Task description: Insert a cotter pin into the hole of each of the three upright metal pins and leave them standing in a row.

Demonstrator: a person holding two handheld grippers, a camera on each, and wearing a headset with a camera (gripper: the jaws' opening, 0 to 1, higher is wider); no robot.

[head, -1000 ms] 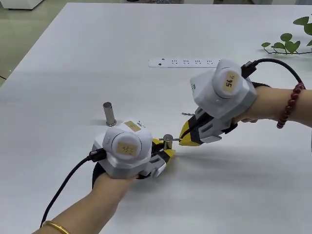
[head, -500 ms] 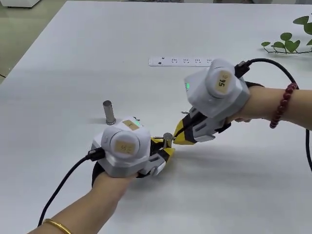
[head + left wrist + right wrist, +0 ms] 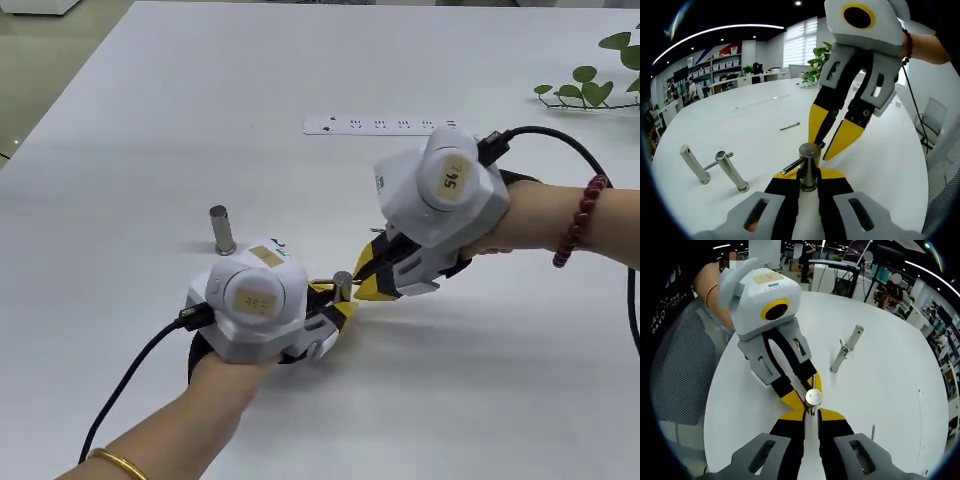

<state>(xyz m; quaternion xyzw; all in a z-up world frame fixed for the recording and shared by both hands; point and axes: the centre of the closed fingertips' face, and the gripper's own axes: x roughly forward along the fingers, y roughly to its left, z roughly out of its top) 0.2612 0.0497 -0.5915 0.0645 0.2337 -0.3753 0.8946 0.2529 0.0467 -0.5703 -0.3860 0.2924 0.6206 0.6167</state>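
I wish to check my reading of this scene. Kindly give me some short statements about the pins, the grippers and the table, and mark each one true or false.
1. The left gripper is shut on an upright metal pin. True.
2. The power strip lies between the two grippers. False: it lies on the table beyond the right gripper.
3. A loose cotter pin lies on the table. True.
4. The two other metal pins lie flat on the table. False: both stand upright.
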